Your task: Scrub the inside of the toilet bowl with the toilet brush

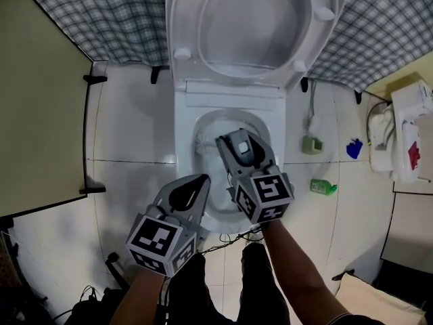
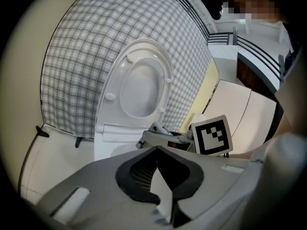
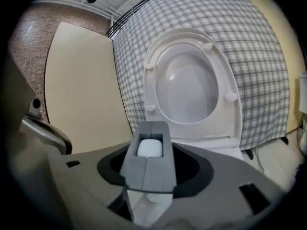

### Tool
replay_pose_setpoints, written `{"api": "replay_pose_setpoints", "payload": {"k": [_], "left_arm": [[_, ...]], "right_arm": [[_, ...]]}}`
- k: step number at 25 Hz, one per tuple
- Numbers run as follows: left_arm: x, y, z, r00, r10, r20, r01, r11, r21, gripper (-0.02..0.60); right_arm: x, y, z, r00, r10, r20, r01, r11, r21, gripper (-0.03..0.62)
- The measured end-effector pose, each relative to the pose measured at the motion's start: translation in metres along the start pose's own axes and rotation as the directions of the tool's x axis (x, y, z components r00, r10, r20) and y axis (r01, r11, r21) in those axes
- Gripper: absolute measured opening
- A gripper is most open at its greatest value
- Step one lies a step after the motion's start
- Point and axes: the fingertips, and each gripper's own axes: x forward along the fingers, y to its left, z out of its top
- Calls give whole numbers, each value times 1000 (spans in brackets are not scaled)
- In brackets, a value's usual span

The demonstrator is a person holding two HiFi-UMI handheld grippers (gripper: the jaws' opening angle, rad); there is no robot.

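Observation:
The white toilet [image 1: 184, 134] stands with its seat and lid [image 1: 254, 26] raised against the plaid wall. My right gripper [image 1: 238, 153] hangs over the bowl, shut on the grey block handle of the toilet brush [image 3: 149, 150]. The white end of the handle shows in the block. The pale brush head [image 1: 204, 144] sits low at the bowl's left side, partly hidden by the gripper. My left gripper [image 1: 197, 187] hovers at the bowl's near-left rim, its jaws shut together with nothing in them. The left gripper view shows the left gripper [image 2: 156, 169] with the right gripper's marker cube [image 2: 212, 134] beyond it.
A beige partition [image 1: 40, 114] closes off the left. On the tiled floor to the right lie a green bottle [image 1: 323, 187], a blue object [image 1: 354, 148] and a small greenish fitting on a hose [image 1: 312, 143]. A white unit [image 1: 409, 134] stands far right. Cables trail by the person's legs [image 1: 223, 246].

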Motion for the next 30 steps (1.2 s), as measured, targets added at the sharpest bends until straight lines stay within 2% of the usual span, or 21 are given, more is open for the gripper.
{"api": "replay_pose_setpoints", "payload": {"k": [4, 9, 12, 19, 24, 30], "left_arm": [[0, 2, -3, 1000, 4, 3, -4, 1000, -4, -12], [0, 2, -17, 1000, 9, -11, -9, 1000, -19, -12], [1, 3, -24, 1000, 12, -17, -12, 1000, -29, -12], [-5, 7, -33, 997, 53, -64, -57, 996, -62, -12], [-20, 11, -30, 994, 87, -64, -92, 993, -69, -12], [-27, 19, -41, 991, 115, -61, -121, 989, -90, -12]], "right_arm": [[1, 0, -14, 999, -24, -32, 23, 999, -34, 229], [2, -13, -55, 992, -55, -112, 47, 997, -66, 229], [-2, -15, -58, 991, -54, -120, 46, 997, -62, 229], [-27, 15, -38, 993, 48, -109, -51, 998, -24, 227], [-47, 44, -39, 988, 113, -109, -118, 992, -42, 227], [-36, 22, -64, 988, 40, -146, -53, 995, -84, 229]]}}
